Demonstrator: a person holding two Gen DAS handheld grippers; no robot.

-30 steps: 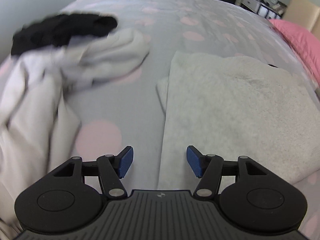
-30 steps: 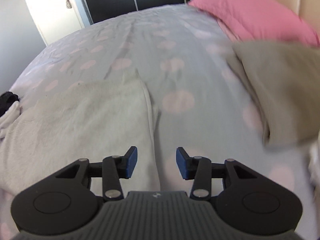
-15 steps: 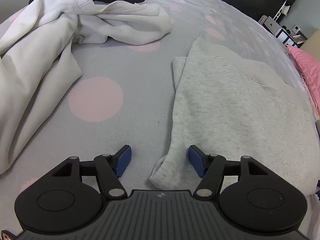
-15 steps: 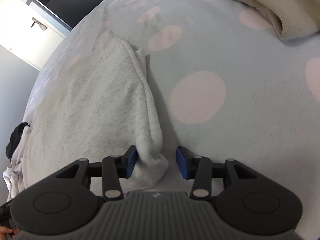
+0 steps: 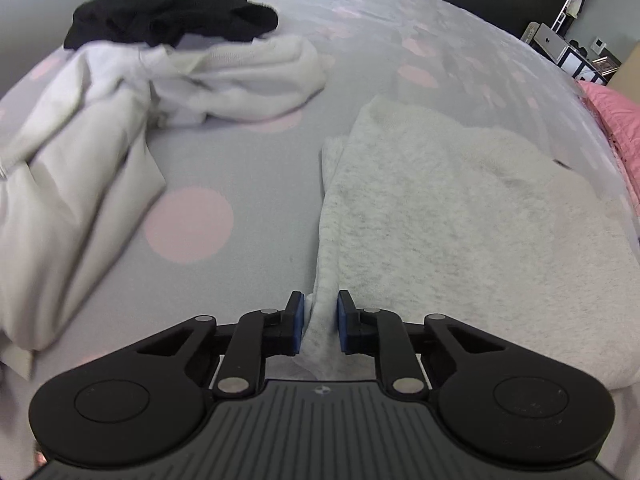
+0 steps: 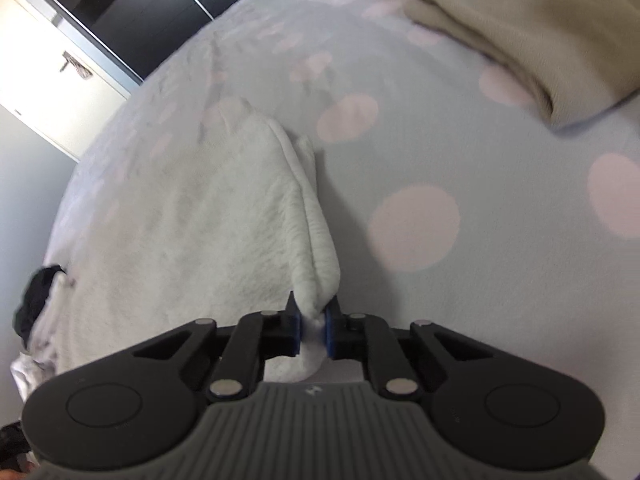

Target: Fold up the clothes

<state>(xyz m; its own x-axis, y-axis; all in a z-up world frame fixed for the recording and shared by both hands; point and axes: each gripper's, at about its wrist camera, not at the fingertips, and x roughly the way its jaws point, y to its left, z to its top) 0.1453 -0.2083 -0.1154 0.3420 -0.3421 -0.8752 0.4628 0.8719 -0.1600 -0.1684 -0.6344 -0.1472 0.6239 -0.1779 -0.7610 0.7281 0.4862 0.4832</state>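
Observation:
A light grey fleece garment (image 5: 460, 208) lies partly folded on the grey bedspread with pink dots. My left gripper (image 5: 319, 326) is shut on its near left corner. In the right wrist view the same garment (image 6: 192, 232) spreads to the left, and my right gripper (image 6: 312, 330) is shut on its near right corner, where the edge is doubled over. Both corners sit between the blue pads, low over the bed.
A crumpled white garment (image 5: 80, 152) and a black one (image 5: 168, 16) lie to the left. A folded beige garment (image 6: 532, 28) lies at the far right. A pink pillow (image 5: 616, 112) is at the bed's head. A door (image 6: 48, 80) and dark wardrobes stand beyond.
Both grippers have moved down onto the grey garment's near corners and closed on them; they were open half a second ago.

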